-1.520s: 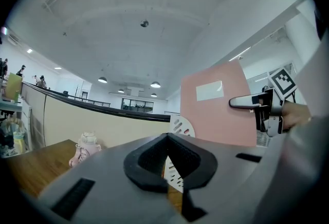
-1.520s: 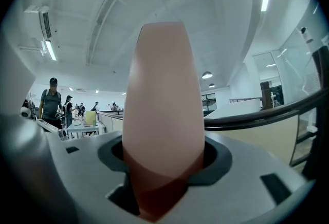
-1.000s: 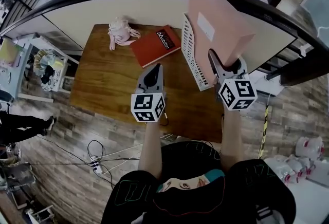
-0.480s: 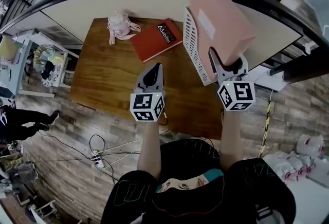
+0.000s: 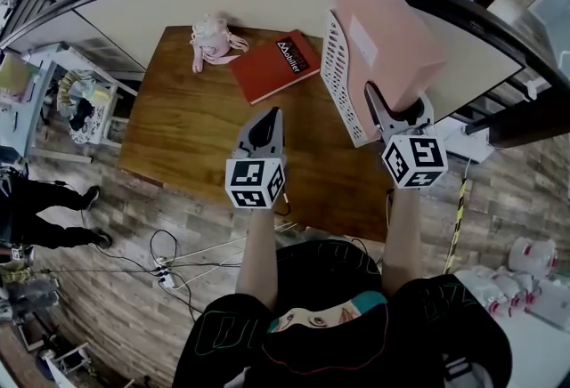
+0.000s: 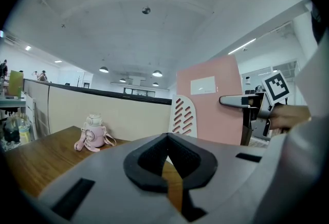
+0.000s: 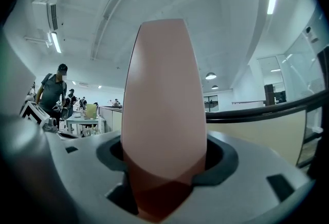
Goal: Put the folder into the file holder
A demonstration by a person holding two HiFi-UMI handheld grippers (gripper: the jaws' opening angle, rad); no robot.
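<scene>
A thick pink folder (image 5: 387, 30) stands upright in the white slotted file holder (image 5: 343, 84) at the table's right end. My right gripper (image 5: 392, 106) is at the folder's near edge. Its jaws have just been opening, and in the right gripper view the folder (image 7: 164, 105) still fills the gap and touches both pads. My left gripper (image 5: 270, 119) hovers over the middle of the table, shut and empty. In the left gripper view its pads meet at the tip (image 6: 167, 138), with the folder (image 6: 211, 99) and the holder (image 6: 182, 115) ahead to the right.
A red book (image 5: 272, 66) and a pink bottle (image 5: 209, 39) lie at the back of the wooden table (image 5: 187, 137). A beige partition with a dark rail runs behind the table. A person stands on the floor at far left, near cables.
The grippers and the folder keep their places. Only the view has shifted slightly, and the person on the floor at the left has stepped along.
</scene>
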